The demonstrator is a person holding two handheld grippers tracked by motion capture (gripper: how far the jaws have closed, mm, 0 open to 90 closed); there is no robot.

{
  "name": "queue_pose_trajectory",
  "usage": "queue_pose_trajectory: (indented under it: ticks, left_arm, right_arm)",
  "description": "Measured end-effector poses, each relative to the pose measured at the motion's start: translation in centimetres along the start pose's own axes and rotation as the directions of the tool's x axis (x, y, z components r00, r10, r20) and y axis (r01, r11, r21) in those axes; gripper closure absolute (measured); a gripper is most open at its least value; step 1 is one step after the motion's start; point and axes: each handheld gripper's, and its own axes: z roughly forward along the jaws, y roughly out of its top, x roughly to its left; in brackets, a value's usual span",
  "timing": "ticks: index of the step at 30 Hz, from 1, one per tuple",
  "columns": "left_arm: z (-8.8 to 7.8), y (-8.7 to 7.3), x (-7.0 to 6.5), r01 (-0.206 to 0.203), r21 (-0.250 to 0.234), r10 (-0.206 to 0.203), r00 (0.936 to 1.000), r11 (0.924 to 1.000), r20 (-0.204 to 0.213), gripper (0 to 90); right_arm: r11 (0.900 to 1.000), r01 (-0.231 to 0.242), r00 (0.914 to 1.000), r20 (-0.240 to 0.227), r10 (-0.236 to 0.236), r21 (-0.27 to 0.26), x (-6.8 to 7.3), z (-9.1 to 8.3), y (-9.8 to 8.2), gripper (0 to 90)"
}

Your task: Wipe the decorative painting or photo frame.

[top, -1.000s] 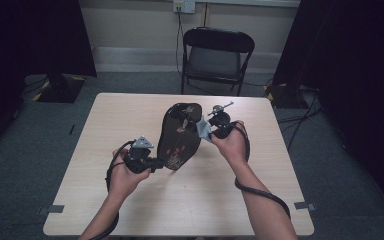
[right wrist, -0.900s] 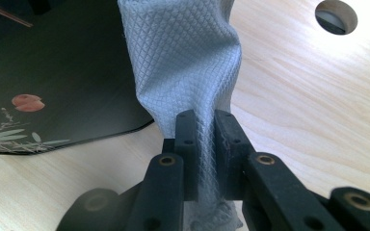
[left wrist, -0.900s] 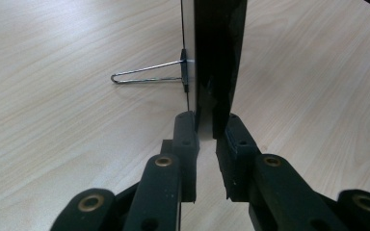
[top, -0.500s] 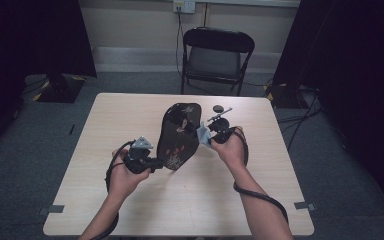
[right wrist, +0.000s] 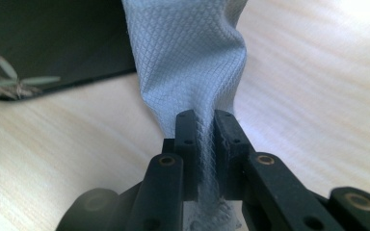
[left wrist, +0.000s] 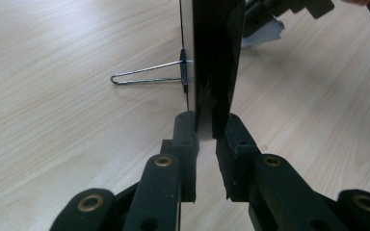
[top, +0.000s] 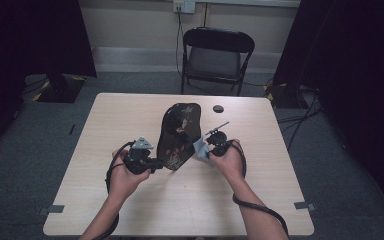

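Looking at the setup, the surface (top: 130, 115) was a pale wood-grain tabletop, and pretty much everything happened around the dark panel (top: 179, 132) standing near its middle. It was a glossy black board with a leafy pattern on its face, held up on edge rather than lying flat, which I'd guess was so the cloth could get at that face.

The left gripper (top: 141, 159) sat at the panel's near-left corner. Its jaws were clamped right on the panel's (left wrist: 217, 57) bottom edge, one on each side, so that hand was basically acting as a stand. A thin wire prop (left wrist: 144, 77) stuck out from the panel's back and rested on the wood, probably its own little kickstand.

The right gripper (top: 211, 148) was on the panel's other side, just beside its lower right edge. Its jaws were pinched shut on a grey waffle-weave cloth (right wrist: 192, 53), which bunched between them and fanned out past the tips toward the panel (right wrist: 53, 43). Seemed like wiping duty to me.

Smallest thing: a small dark round object (top: 218, 108) beyond the panel's right edge, untouched.
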Motion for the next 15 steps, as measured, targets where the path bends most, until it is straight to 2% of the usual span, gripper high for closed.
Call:
queue_pose_trajectory:
  ticks: [8,15]
  left_arm:
    - [0.0,-0.1,0.0,-0.004,0.0,0.004,1.0,1.0,-0.003,78.7]
    - [0.0,-0.3,-0.1,0.01,-0.004,-0.01,0.9999,0.9999,-0.008,78.6]
  right_arm:
    - [1.0,0.023,0.9995,-0.02,-0.023,0.006,0.7,0.2,-0.9,81.8]
    - [0.999,0.046,0.9979,-0.045,-0.046,0.009,1.4,0.0,-1.6,81.8]
